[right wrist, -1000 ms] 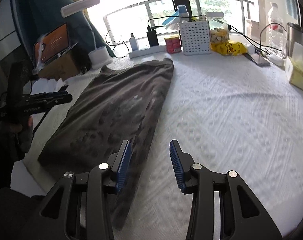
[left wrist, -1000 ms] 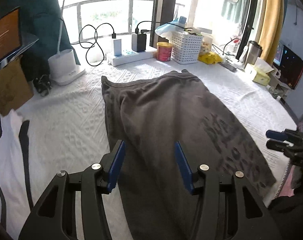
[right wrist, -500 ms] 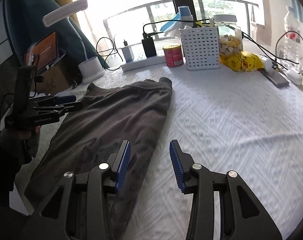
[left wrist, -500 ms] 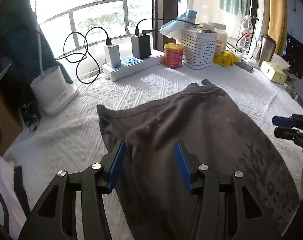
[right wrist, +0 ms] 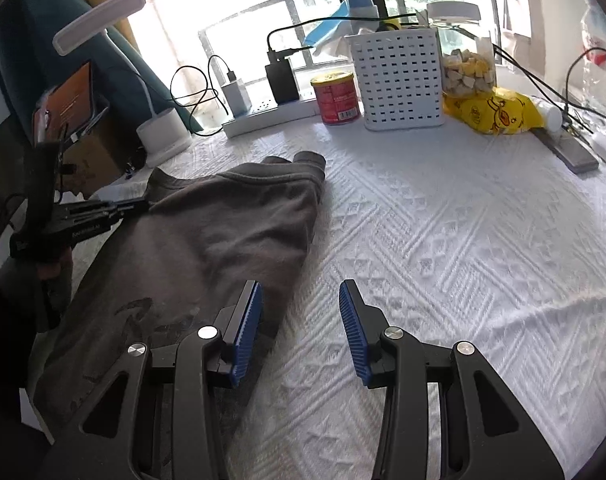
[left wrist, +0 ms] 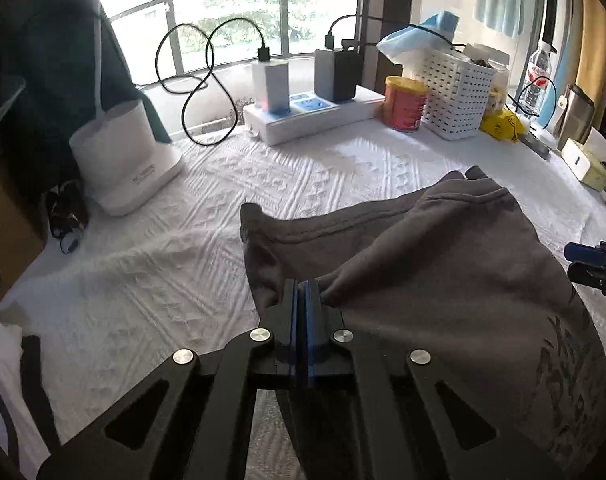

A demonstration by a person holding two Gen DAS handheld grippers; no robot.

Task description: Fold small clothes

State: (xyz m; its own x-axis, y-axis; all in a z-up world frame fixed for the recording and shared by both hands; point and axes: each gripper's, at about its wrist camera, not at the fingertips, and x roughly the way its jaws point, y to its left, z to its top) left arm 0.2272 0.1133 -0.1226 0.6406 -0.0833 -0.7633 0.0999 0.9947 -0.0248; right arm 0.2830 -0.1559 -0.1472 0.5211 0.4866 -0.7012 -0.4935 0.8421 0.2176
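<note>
A dark grey garment with a faded print lies on the white textured cloth. My left gripper is shut on a fold of the garment near its left edge, and the fabric bunches at the jaws. In the right wrist view the garment lies left of centre. My right gripper is open and empty, with its left finger over the garment's right edge. The left gripper also shows in the right wrist view, at the garment's far left side. The right gripper's tips show in the left wrist view.
At the back stand a white lamp base, a power strip with chargers, a red can, a white basket, a snack jar and a yellow bag. A white garment lies at the near left.
My left gripper has closed on the garment's left side, and the fabric now bunches there. Both grippers have moved forward along the garment. The right gripper stays open.
</note>
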